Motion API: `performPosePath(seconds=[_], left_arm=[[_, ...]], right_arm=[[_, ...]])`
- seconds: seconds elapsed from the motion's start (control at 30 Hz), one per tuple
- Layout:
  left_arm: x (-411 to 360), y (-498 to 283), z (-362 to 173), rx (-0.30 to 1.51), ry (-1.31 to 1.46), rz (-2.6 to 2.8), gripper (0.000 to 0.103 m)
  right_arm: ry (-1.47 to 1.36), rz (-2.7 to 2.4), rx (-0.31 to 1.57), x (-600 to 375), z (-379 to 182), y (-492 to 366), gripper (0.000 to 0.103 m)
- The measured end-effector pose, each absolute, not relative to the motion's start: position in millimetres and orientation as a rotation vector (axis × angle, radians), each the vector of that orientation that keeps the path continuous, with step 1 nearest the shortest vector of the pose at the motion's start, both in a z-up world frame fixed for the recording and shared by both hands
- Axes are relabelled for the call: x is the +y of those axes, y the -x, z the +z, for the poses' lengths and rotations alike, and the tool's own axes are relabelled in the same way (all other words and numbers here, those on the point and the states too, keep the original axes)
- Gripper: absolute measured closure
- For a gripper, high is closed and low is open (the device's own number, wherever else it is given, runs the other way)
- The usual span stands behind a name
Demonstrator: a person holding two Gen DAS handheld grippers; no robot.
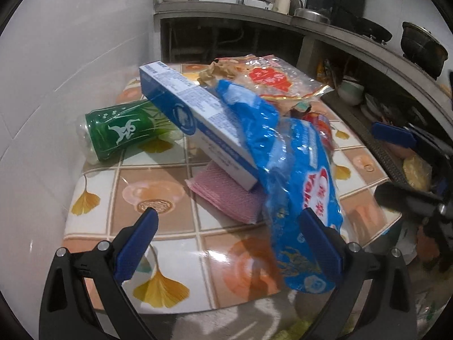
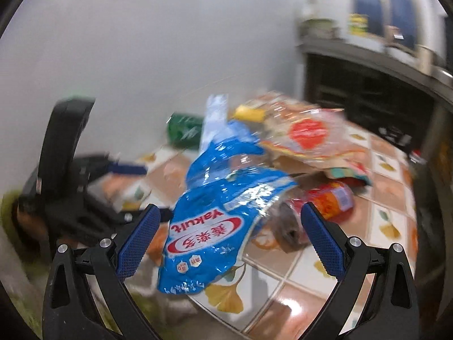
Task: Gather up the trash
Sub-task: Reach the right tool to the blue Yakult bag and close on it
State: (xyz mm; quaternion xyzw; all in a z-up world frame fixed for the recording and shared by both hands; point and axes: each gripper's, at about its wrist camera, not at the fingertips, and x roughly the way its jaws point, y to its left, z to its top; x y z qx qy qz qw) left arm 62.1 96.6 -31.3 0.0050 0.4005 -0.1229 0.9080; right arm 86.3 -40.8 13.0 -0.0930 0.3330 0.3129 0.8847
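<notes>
Lying crumpled across the tabletop edge between the spread-apart, empty fingers of the right gripper, the blue Yakult wrapper looks feather-light, limp and slippery, best pinched at a bunched fold; left gripper likewise gapes.

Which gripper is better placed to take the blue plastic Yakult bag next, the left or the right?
Probably the right gripper: the blue plastic Yakult bag lies between its open fingers. For the left gripper, also open, the bag lies against its right finger, off centre.
</notes>
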Motion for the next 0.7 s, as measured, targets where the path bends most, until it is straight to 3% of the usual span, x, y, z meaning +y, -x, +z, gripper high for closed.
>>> performPosePath(seconds=[0.33, 0.4, 0.7], left_arm=[[110, -73, -41, 0.844, 0.038, -0.253, 0.005], [110, -76, -42, 0.846, 0.038, -0.251, 0.005], [113, -79, -41, 0.833, 0.048, -0.255, 0.005]], right_arm=[[0.423, 0.796, 0.792, -7, -21, -114, 0.008], [0.434, 0.811, 0.805, -3, -25, -114, 0.012], [0.349, 0.8, 0.918, -10, -42, -119, 0.076]])
